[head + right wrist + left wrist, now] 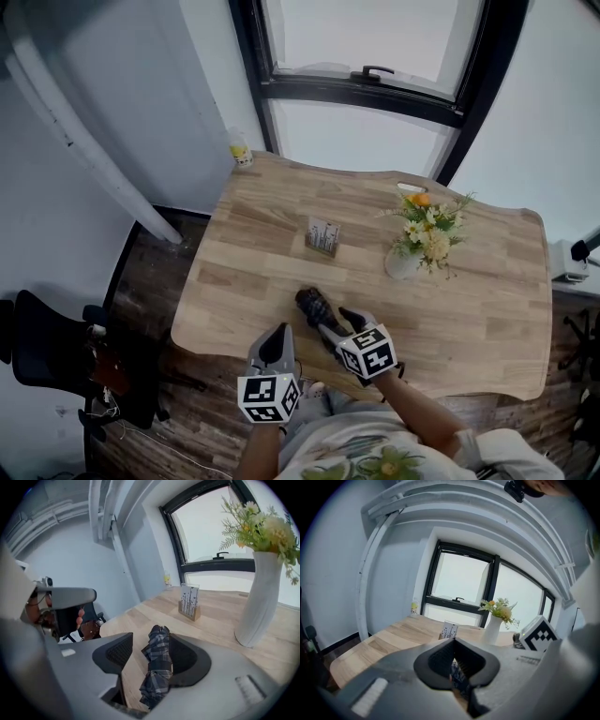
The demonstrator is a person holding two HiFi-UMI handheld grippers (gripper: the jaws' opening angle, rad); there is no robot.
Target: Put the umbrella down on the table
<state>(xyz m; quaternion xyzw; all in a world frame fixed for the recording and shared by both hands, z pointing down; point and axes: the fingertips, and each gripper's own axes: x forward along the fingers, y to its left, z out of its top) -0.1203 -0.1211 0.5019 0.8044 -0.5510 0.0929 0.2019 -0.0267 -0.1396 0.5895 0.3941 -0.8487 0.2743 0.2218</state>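
Umbrella point(157, 667): folded; plaid clearest in right gripper view, loose between right gripper point(151, 640) jaws, parted; left gripper point(453, 641) closed, empty.

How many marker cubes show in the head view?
2. The left cube is on the left gripper, just off the near edge of the table. The right cube is on the right gripper, at the near end of the folded umbrella. None seems hidden.

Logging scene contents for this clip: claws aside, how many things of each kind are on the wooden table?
folded plaid umbrella: 1
vase of flowers: 1
card stand: 1
small yellow bottle, at the far corner by the window: 1
Total: 4
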